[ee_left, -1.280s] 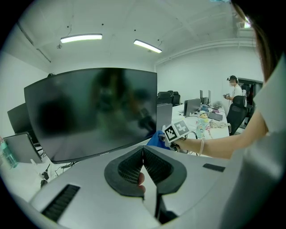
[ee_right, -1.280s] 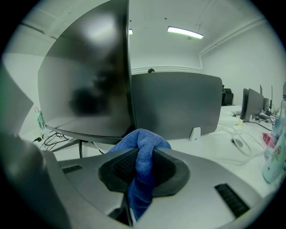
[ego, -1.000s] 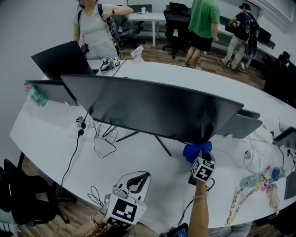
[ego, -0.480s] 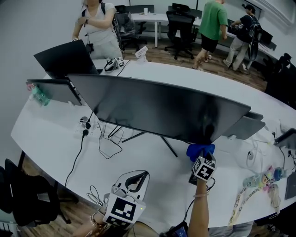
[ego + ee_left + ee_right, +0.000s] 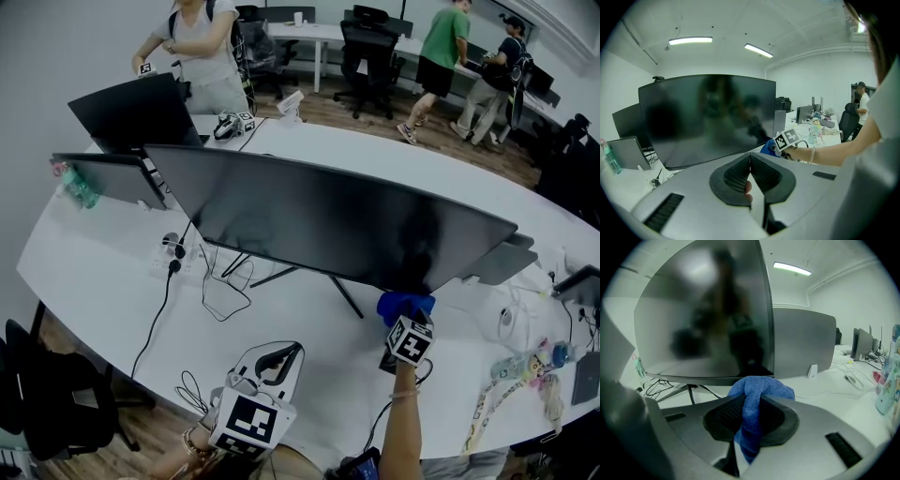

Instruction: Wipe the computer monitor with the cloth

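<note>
At lower right of the monitor (image 5: 319, 216), your right tool (image 5: 749, 420) grips the blue cloth (image 5: 761, 389) by the screen's bottom edge; left tool (image 5: 750, 176) closed, empty. Wiping appears begun; next, sweep leftward.

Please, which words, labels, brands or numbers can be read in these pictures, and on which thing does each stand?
None can be read.
Left gripper and right gripper: square marker patterns only, no letters.
Patterned strap: print too small and blurred.
Monitor and cloth: no brand or label visible.
</note>
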A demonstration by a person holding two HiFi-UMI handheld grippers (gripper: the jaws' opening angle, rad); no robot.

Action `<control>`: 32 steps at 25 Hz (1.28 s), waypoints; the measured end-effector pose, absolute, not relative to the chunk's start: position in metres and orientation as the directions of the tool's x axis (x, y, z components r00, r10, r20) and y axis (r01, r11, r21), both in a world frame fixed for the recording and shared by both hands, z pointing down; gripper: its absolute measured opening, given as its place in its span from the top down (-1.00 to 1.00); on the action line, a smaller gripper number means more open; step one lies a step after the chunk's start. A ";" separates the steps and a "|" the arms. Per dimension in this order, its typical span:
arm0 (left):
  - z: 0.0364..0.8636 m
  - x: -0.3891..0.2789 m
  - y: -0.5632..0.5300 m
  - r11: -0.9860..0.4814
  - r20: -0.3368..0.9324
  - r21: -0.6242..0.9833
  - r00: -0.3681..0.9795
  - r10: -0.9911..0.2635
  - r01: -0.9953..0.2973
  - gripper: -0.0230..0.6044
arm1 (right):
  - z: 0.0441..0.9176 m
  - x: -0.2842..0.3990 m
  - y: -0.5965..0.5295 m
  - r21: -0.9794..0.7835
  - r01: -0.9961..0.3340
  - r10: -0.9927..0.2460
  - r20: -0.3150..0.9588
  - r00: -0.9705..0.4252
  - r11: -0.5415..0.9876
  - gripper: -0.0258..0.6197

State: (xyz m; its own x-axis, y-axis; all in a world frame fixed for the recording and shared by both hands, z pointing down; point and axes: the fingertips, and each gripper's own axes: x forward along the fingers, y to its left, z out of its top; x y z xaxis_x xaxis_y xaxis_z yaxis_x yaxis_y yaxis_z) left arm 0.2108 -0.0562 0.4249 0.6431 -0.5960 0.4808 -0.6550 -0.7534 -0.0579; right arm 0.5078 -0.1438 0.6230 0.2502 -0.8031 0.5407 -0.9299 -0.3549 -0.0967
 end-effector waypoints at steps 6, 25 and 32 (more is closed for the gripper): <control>0.423 0.202 -0.063 -0.758 0.476 -0.048 0.652 -0.589 -0.650 0.90 | 0.624 0.496 -0.147 -0.081 -0.934 -0.794 0.555 0.247 -0.348 0.70; 0.426 0.157 -0.084 -0.756 0.475 -0.038 0.653 -0.589 -0.654 0.90 | 0.626 0.464 -0.160 -0.066 -0.931 -0.781 0.568 0.261 -0.359 0.70; 0.426 0.143 -0.088 -0.755 0.472 -0.035 0.655 -0.590 -0.655 0.90 | 0.627 0.452 -0.165 -0.059 -0.933 -0.779 0.570 0.262 -0.356 0.70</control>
